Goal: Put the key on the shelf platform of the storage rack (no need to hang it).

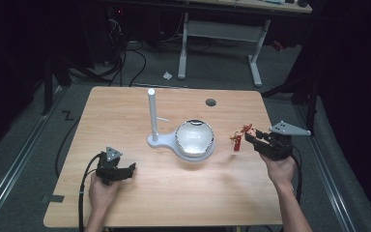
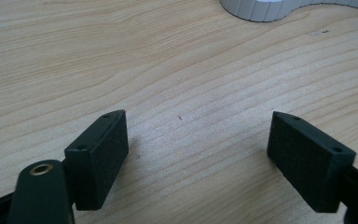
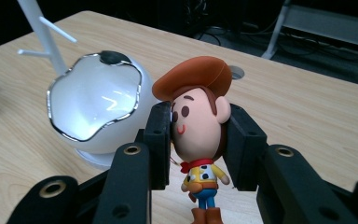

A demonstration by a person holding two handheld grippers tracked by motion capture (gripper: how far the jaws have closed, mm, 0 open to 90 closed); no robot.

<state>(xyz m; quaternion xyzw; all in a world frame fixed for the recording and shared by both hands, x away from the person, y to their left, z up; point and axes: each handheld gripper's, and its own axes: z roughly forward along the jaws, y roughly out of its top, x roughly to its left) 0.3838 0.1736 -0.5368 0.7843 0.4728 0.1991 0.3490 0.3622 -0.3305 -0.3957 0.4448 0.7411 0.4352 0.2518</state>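
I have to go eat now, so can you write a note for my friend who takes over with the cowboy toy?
Right gripper: shut on the cowboy figure, pads pressing both sides of its big head; it hangs above the table, at the right side.
Left gripper: open, nothing between the pads, low over bare wood near the front left.
White bowl with the shiny rim sits mid-table on a white base, beside a white stand with small pegs.
Done: figure picked up.
Left: it is not set down or hung anywhere yet; probably the bowl or the stand, but I cannot tell which.
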